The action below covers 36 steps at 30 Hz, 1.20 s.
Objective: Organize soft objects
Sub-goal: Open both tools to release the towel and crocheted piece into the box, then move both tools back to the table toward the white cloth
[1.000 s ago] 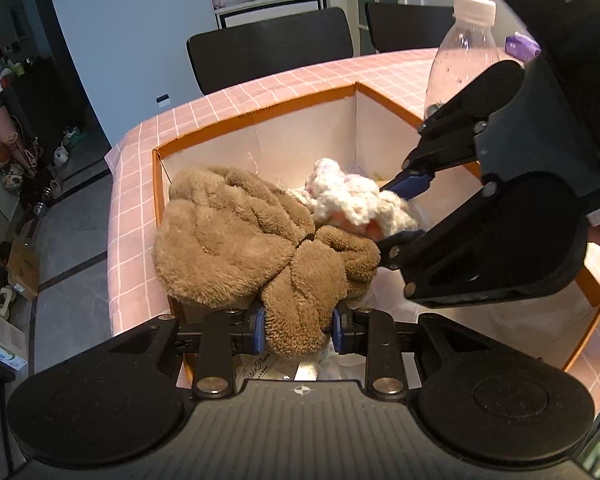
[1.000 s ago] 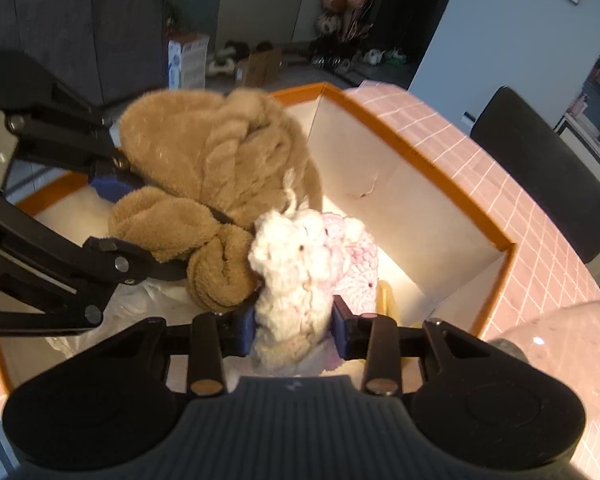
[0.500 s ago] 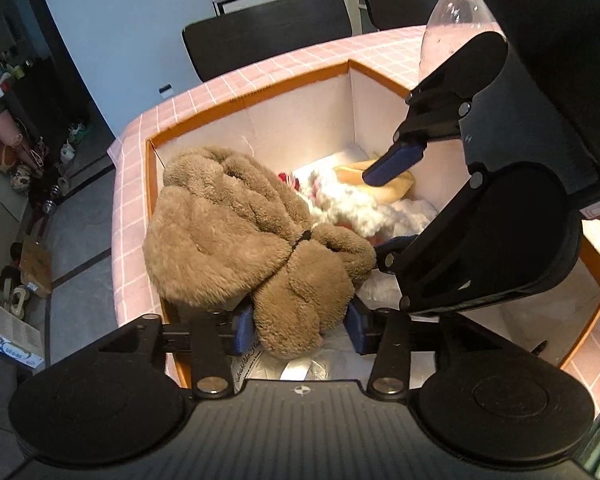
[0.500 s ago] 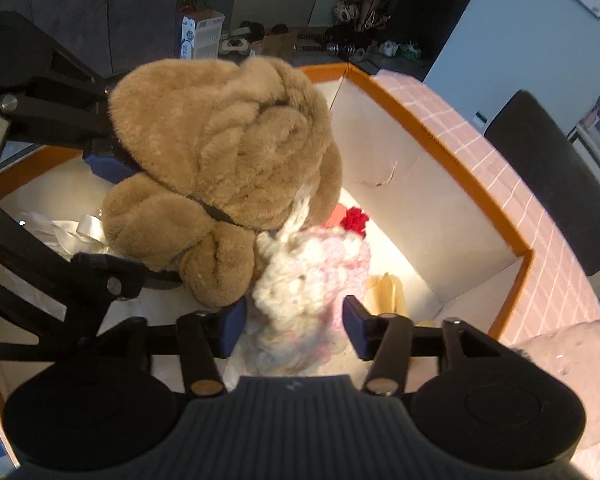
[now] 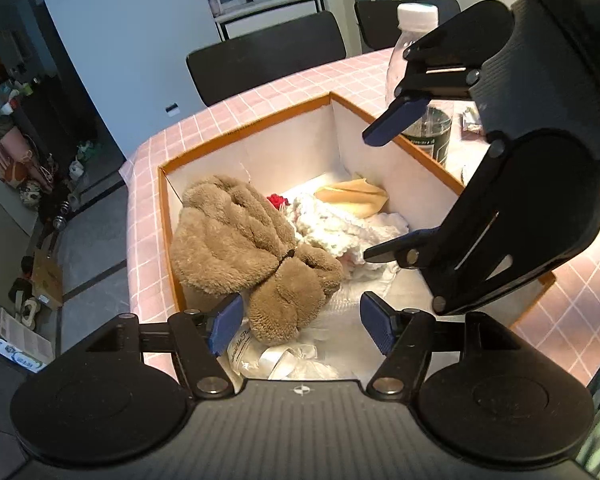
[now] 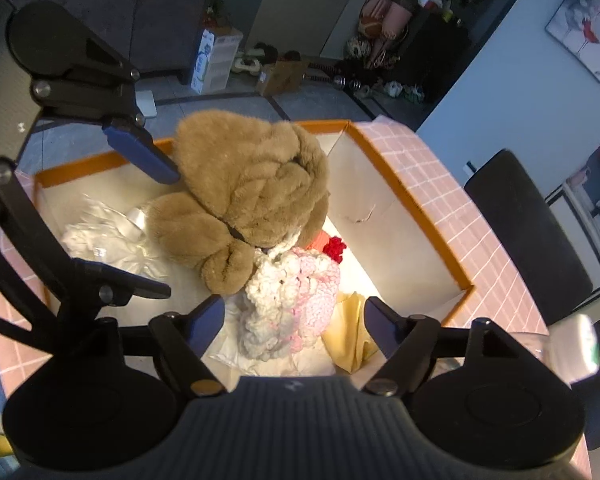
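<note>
A fluffy brown plush towel [image 5: 256, 256] and a white-and-pink crocheted bundle [image 6: 292, 304] lie inside the orange-rimmed white cardboard box [image 5: 244, 128]. Both tools hover above the box, left tool [image 5: 300, 320] over the towel, right tool [image 6: 294, 320] over the bundle, jaws opening and gripping nothing.

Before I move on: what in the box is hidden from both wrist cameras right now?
- Box floor under the brown plush toy: covered in both views.
- Red item: mostly buried beside the white-pink knit.
- Yellow piece: its lower end is hidden by the right gripper in the right wrist view.
</note>
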{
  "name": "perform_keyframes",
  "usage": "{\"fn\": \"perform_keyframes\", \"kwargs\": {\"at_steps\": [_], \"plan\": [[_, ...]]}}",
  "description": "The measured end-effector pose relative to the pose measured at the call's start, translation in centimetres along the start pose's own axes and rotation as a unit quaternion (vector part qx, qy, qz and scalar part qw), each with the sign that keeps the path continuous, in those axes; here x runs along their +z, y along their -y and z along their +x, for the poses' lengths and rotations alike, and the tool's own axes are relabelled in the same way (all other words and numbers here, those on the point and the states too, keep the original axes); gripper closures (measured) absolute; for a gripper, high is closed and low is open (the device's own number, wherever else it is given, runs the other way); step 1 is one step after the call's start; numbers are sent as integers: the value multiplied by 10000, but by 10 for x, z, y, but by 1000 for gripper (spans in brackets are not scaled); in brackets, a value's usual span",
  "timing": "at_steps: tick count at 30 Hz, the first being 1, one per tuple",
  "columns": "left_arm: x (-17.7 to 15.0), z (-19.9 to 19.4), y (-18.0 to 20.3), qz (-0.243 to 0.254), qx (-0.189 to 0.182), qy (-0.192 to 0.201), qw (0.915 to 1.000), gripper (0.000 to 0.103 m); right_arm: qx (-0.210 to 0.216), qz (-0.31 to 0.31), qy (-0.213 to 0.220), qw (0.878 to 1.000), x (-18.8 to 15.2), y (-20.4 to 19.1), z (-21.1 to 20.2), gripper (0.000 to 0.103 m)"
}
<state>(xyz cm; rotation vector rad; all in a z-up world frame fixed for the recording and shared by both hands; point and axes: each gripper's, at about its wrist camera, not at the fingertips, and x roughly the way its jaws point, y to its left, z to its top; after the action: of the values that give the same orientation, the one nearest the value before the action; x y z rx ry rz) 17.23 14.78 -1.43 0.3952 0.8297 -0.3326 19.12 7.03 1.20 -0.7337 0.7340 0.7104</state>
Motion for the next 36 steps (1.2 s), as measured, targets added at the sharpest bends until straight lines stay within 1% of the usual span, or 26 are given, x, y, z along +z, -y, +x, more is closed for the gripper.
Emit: {"fn": "perform_keyframes", "kwargs": {"at_steps": [4,6,8,10,14,17,19,22,26,29,32,34,36], "plan": [[-2,-17,5,-158,59,227,9996,23,-98,3,265,9996,-7,-1,-23,25],[-6,-26,11,-267,119,428,9987,24,-164,55,428,9989,-14,-1,-36,24],[-9,-36,20,-259,92,623,9977,24,-144,181,587,9980,-23,0,-47,24],[-14,-45,27,-371,94,819,9959,24,-144,344,724,9967,-34,3,-58,24],[-24,-60,37,-754,167,1328,9881,24,-304,552,1120,9917,-62,5,-79,24],[-31,-68,48,-1013,227,1654,9807,24,-459,926,1340,9856,-85,11,-93,24],[-34,-72,58,-1146,347,1858,9753,24,-487,1277,1496,9793,-101,16,-102,24],[-36,-75,78,-1221,462,2105,9688,24,-616,1764,1715,9673,-128,23,-114,24],[-34,-79,103,-1299,442,2423,9605,24,-811,2349,1899,9498,-166,33,-125,24],[-32,-81,120,-1516,280,2641,9521,24,-932,2716,1890,9391,-192,38,-127,24],[-30,-78,138,-1756,-13,2765,9448,27,-1166,3062,1799,9275,-219,41,-123,24],[-26,-73,150,-1771,-206,2785,9437,27,-1289,3277,1715,9201,-235,43,-119,24],[-21,-65,164,-1686,-317,2737,9464,27,-1367,3466,1629,9136,-254,45,-116,24]]}}
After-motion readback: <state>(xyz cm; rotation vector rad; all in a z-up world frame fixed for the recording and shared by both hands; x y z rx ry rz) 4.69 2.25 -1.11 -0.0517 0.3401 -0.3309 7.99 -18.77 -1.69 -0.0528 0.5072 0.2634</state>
